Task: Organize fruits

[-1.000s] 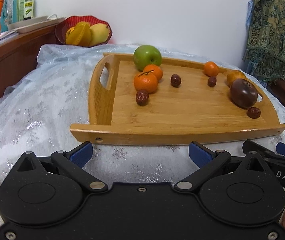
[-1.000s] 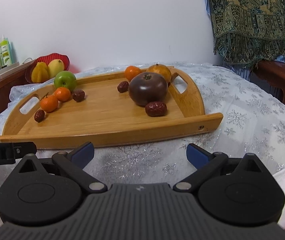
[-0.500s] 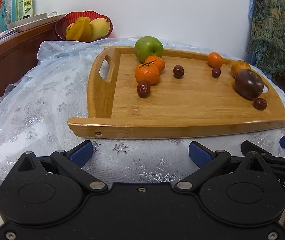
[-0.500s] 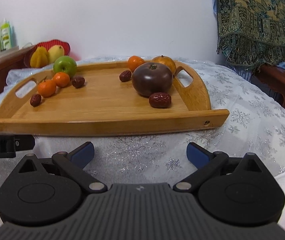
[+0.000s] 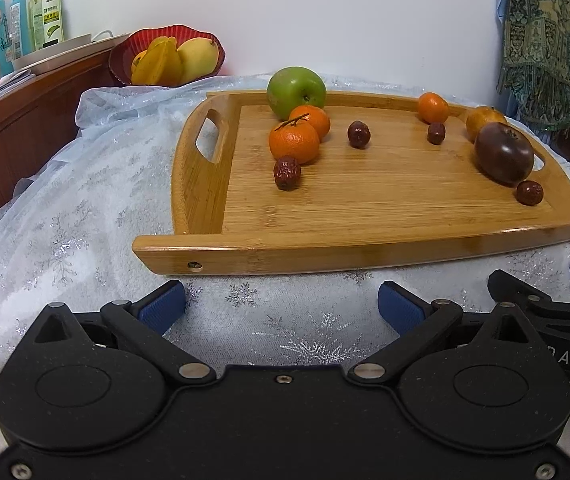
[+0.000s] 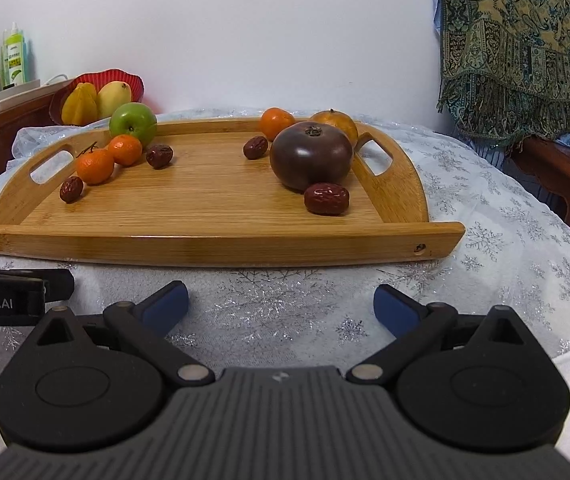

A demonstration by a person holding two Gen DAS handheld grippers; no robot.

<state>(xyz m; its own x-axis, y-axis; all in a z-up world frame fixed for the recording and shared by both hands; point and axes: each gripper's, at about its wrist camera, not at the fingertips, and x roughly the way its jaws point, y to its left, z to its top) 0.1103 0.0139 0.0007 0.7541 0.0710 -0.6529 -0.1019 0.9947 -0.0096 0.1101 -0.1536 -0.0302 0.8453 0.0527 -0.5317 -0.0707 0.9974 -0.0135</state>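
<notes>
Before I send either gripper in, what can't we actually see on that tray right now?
- Yellow-orange fruit: mostly hidden behind the dark tomato, right wrist view.
- Green apple: its base is covered by a tangerine, left wrist view.
- Bottle labels: too small to read.
- Tray: its underside is hidden in both views.

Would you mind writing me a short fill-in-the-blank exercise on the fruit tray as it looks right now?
1. The fruits lie on a ____ tray made of bamboo-coloured wood.
2. The only green fruit on it is an ____.
3. The number of small dark red dates on the tray is ____.
4. The left gripper and the right gripper are both ____, holding nothing.

Missing words: wooden; apple; four; open
</notes>
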